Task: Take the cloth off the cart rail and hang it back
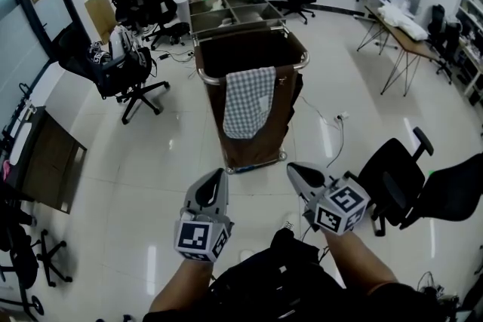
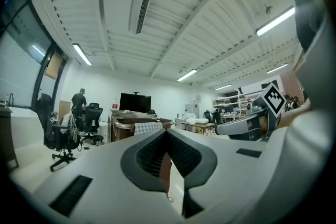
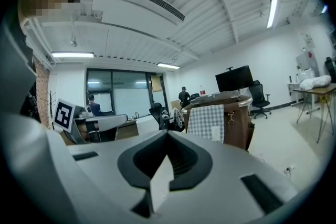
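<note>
Head view puts the cloth (image 1: 250, 102) at twelve o'clock, draped over the cart (image 1: 264, 151) near rail (image 1: 213, 79), well apart from the left gripper (image 1: 219, 176) at seven and the right gripper (image 1: 296, 170) at five, both with jaws pressed together on nothing. It looks light, soft and floppy, likely to sag once lifted. Pinching a top corner at the rail should keep it spread.
</note>
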